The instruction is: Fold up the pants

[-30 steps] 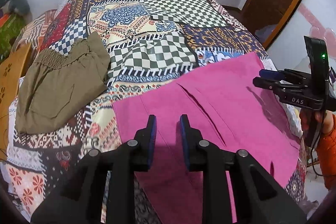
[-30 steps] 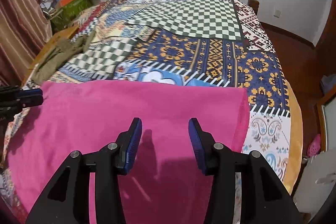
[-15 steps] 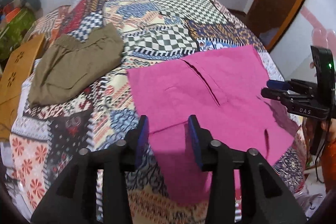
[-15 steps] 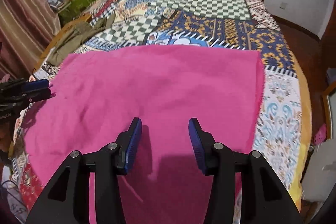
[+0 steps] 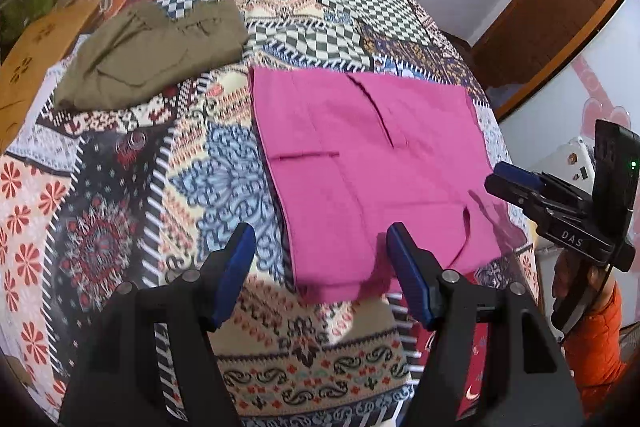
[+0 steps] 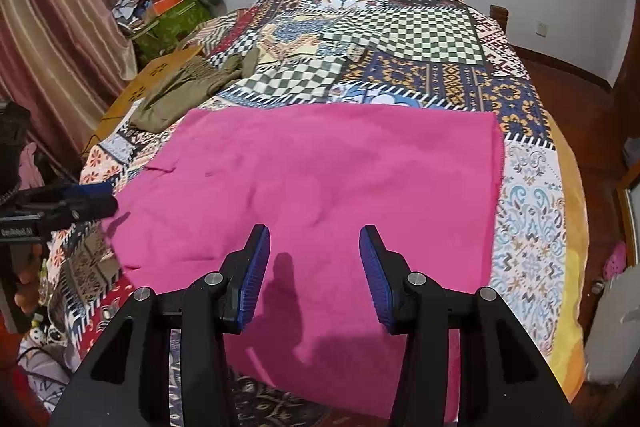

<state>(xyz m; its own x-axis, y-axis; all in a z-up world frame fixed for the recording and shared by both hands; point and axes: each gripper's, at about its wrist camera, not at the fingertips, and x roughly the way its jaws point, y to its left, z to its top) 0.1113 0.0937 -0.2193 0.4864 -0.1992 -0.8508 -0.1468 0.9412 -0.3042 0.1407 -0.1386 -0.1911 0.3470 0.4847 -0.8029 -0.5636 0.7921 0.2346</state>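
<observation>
The pink pants (image 5: 372, 163) lie folded flat on the patterned bed cover; they also show in the right wrist view (image 6: 320, 195). My left gripper (image 5: 320, 275) is open and empty, held above the near edge of the pants. My right gripper (image 6: 314, 267) is open and empty, above the near part of the pink cloth. The right gripper also shows at the right of the left wrist view (image 5: 560, 211). The left gripper shows at the left edge of the right wrist view (image 6: 72, 203).
Folded olive-green pants (image 5: 152, 51) lie at the far left of the bed (image 6: 420, 39). A cardboard box (image 5: 32, 55) and clutter (image 6: 172, 7) stand beside the bed on the left. A wooden door (image 5: 548, 27) is at the right.
Both grippers have pulled back and up from the pink pants. My left gripper's jaws have opened wider. The pants lie still.
</observation>
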